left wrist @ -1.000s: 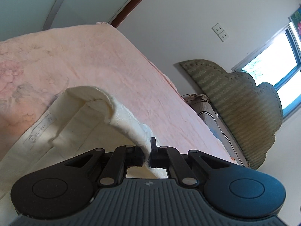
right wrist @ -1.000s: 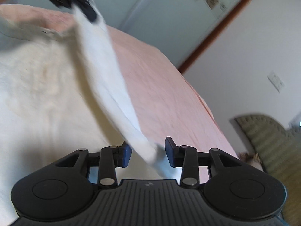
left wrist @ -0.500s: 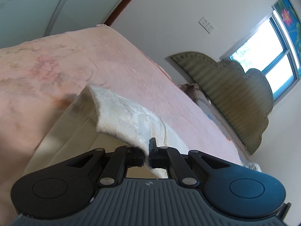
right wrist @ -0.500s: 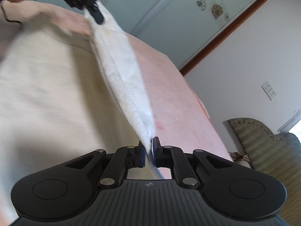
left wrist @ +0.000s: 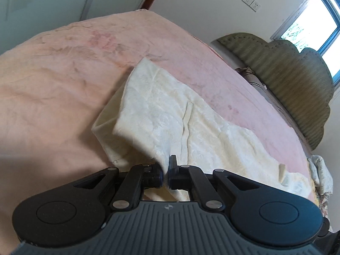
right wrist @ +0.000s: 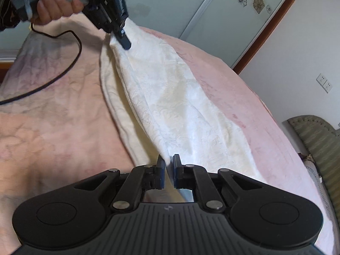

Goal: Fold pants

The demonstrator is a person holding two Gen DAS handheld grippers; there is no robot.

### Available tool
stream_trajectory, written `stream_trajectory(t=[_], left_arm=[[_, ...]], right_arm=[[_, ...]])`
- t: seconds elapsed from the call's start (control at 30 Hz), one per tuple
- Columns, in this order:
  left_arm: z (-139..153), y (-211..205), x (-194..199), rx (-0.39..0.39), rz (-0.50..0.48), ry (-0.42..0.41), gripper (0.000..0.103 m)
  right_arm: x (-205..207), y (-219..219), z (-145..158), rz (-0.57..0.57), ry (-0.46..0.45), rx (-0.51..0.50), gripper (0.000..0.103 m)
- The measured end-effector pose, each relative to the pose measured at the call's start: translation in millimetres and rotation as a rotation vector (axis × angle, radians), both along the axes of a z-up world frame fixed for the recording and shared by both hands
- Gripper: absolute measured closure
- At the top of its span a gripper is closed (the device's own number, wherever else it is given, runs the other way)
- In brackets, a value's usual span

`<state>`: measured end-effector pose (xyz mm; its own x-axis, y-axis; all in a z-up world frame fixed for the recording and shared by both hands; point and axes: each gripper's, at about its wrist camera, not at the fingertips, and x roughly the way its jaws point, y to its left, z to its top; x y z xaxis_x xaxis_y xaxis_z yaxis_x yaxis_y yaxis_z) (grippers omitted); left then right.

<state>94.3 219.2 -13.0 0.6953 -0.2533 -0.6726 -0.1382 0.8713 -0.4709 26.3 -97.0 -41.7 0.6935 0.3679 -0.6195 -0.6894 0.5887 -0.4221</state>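
Pants (right wrist: pixel 170 97), cream, lay stretched over pink bedspread (right wrist: pixel 53 116) ahead of both jaws. Left gripper (left wrist: pixel 165 171) and right gripper (right wrist: pixel 167 171) each clamped 1 fabric edge between closed jaws.

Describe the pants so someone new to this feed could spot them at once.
Find the bed under the pink blanket. The pants are the cream, faintly patterned cloth across it, pinched by the left gripper at the far end and the right gripper nearest the camera. Nothing else on the bed is pale cream.
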Motion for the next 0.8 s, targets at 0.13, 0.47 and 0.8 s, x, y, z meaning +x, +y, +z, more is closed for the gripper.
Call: stream_trajectory(t=[0.13, 0.47, 0.8], left_arm=[[2, -1, -3, 0.033, 0.009, -0.016, 0.098], [-6, -5, 1, 0.120, 0.020, 0.009, 0.083], [42, -36, -28, 0.435, 0.146, -0.063, 0.072]], right_arm=[[-9, 2, 1, 0.001, 0.008, 0.022, 0.096], [-6, 6, -12, -0.036, 0.056, 0.058, 0.096], [-32, -4, -12, -0.140, -0.077, 0.059, 0.043]])
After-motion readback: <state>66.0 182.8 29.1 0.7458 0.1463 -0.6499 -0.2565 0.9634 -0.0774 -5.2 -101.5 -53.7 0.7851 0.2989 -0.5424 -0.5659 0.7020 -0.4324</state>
